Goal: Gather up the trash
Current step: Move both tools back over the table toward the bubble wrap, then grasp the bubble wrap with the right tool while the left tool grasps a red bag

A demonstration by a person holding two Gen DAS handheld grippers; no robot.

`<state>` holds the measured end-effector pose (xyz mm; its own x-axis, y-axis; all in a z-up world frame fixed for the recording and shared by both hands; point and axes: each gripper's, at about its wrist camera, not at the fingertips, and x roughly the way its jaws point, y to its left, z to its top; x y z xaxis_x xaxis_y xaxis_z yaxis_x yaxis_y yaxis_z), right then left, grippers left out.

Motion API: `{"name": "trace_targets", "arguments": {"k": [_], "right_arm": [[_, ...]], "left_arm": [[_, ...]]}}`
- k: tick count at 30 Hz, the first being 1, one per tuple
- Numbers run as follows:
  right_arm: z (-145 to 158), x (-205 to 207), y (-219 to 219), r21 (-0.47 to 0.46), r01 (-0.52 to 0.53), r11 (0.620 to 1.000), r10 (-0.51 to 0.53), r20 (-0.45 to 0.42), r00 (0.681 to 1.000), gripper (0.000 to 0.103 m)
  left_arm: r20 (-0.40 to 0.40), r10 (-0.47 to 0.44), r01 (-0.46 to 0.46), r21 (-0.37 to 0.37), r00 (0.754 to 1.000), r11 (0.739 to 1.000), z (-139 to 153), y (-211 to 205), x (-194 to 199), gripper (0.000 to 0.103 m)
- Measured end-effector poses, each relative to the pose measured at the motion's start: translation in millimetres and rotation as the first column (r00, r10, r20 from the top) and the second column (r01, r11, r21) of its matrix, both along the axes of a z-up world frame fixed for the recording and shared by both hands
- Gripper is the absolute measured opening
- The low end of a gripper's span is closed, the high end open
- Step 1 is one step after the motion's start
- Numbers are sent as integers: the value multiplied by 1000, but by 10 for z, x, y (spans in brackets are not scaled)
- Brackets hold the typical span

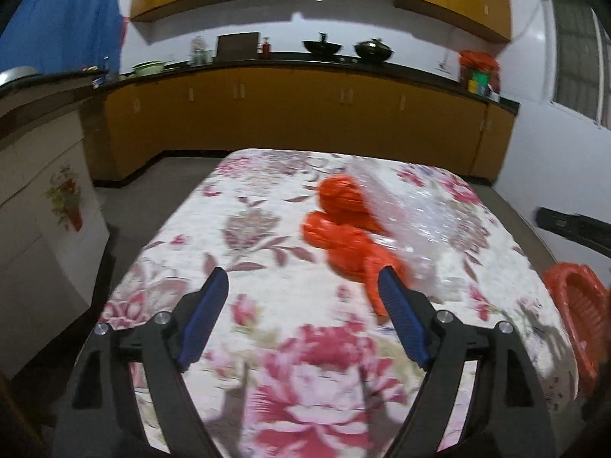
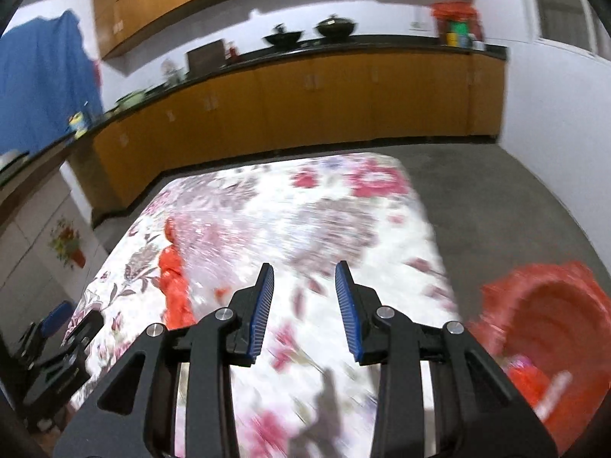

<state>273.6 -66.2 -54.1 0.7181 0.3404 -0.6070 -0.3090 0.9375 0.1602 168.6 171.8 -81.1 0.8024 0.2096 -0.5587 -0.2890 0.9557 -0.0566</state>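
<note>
OK, we see the trash: crumpled orange plastic bags (image 1: 343, 229) bunched with a clear plastic sheet (image 1: 416, 213) on the floral tablecloth (image 1: 244, 229), right of centre in the left wrist view. In the right wrist view the same orange bags (image 2: 173, 286) lie left of the fingers, heavily motion-blurred. An orange basket (image 2: 550, 328) sits off the table's right edge, something orange inside; contents unclear. Kitchen counter (image 1: 305, 66) with woks behind. We have the left gripper (image 1: 301, 282) above the cloth with tongs wide apart, its right finger just beside the orange plastic; contact unclear. Right gripper (image 2: 304, 273) tongs apart, narrower gap, nothing between them, over bare cloth.
</note>
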Motion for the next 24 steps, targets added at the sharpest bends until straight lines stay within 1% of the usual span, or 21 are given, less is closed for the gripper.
{"name": "trace_targets", "arguments": {"k": [4,8,9,10,12,13,14,16,18,19,24], "right_arm": [[-198,374,375,-15,-30,999,30,-48,998,35],[-406,645,618,-46,-44,998,39,-107,994,35],[-459,693,658,-59,-48,997,41,-121,992,42],[-534,739,713,-80,-51,995,39,-142,989,51],[-663,780,757,-115,-59,992,38,-178,983,53],[-751,803,779,-143,-65,988,34,-207,978,49],[-798,782,793,-167,-65,984,31,-194,981,45],[-807,721,800,-215,-72,974,36,-165,986,26],[-790,676,732,-208,-72,976,38,-162,986,19],[-773,665,680,-198,-65,978,33,-161,986,17],[-575,493,267,-124,4,992,-19,-120,993,16]], "left_arm": [[2,44,-44,-31,999,999,-50,256,-50,80],[-7,73,-73,-62,997,995,-109,431,-69,80],[-11,77,-78,-69,997,995,-126,470,-67,80],[-13,79,-80,-72,997,994,-143,493,-69,80],[-19,84,-85,-80,996,993,-175,537,-66,80],[-22,86,-88,-85,996,992,-191,558,-64,80],[-23,87,-89,-89,996,992,-208,565,-63,80],[-28,89,-91,-99,996,991,-236,577,-51,80],[-31,86,-89,-104,996,991,-254,568,-35,80],[-33,82,-85,-106,996,991,-255,552,-28,80],[-28,52,-55,-100,998,994,-224,465,14,80]]}}
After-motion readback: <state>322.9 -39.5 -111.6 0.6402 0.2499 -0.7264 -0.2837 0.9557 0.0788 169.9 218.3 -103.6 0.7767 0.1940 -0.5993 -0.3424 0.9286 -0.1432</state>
